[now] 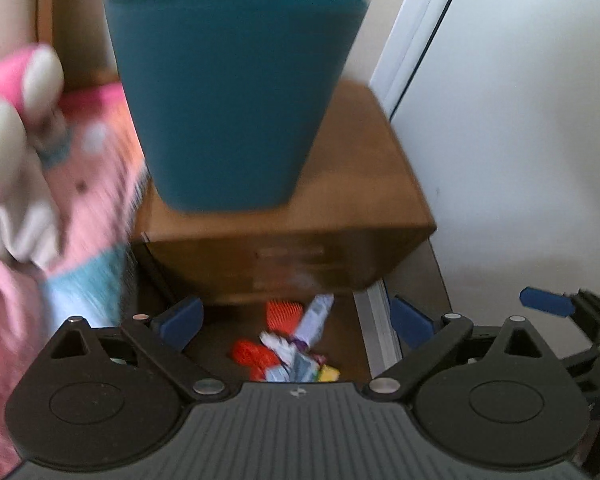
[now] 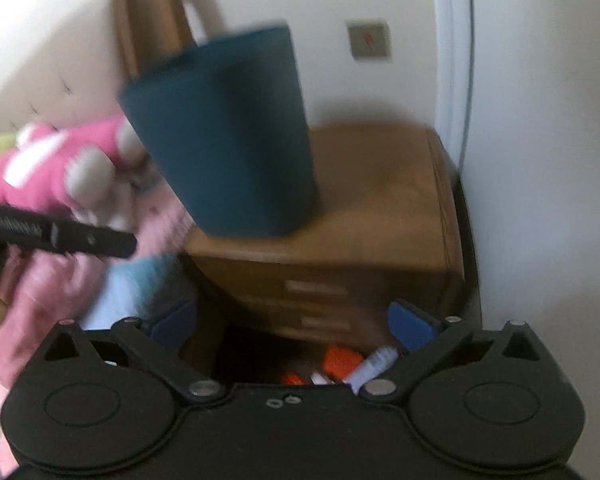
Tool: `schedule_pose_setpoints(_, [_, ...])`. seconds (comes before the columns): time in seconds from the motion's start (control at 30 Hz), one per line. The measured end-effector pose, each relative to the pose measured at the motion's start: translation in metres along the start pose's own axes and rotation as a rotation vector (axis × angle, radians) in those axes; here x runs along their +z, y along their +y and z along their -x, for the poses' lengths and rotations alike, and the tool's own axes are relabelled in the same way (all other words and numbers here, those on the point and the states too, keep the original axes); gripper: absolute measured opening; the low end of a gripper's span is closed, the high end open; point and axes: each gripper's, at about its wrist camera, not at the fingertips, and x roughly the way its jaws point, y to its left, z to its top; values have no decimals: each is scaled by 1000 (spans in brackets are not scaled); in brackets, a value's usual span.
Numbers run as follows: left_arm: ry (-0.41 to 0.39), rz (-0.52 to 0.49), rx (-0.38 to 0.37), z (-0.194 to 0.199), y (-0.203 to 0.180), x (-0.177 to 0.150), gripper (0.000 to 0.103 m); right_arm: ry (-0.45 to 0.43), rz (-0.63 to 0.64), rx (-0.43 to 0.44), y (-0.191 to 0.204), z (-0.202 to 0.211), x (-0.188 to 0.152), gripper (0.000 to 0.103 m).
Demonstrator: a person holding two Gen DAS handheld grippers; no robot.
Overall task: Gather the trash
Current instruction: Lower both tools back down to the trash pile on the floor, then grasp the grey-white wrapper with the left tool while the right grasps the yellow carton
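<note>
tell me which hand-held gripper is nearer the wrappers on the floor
Left, narrowly. The left hand-held gripper hangs open right over the wrappers; the right hand-held gripper is open, slightly off to their side.

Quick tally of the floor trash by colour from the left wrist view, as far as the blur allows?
Red or orange pieces: 2, one by the nightstand, one nearer the camera
White or pale purple wrappers: 2, one and one
Yellow piece: 1
Total: 5, roughly; the pile overlaps and is blurred.
</note>
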Motion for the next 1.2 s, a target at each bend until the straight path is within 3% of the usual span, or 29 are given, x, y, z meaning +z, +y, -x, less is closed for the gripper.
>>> schedule_pose_setpoints(0.1, [64,17,10,-47,4,-20,101,23,-9,-10,-12,-27,-32,103])
schedule_pose_setpoints(0.27, [161,-13,99,-132,4,-57,101,74,-90,-24,-38,-86,-92,103])
schedule_pose_setpoints(0.47, [246,-40,72,-237,5,-109,101,135,-154,-82,-64,-165,-163,103])
schedule_pose_setpoints(0.6, [292,-75,60,-303,2,-145,101,263,-187,-107,-80,-225,-212,103])
schedule_pose_setpoints(0.73, [325,-114,63,-361,0,-173,101,336,-218,-118,-92,-277,-258,103])
schedule_pose_setpoints(0.93, [383,-145,81,-437,2,-202,101,437,-227,-133,-112,-348,-312,86])
schedule_pose_setpoints(1.2, [470,-181,59,-517,-2,-229,101,511,-264,-109,-121,-405,-360,81])
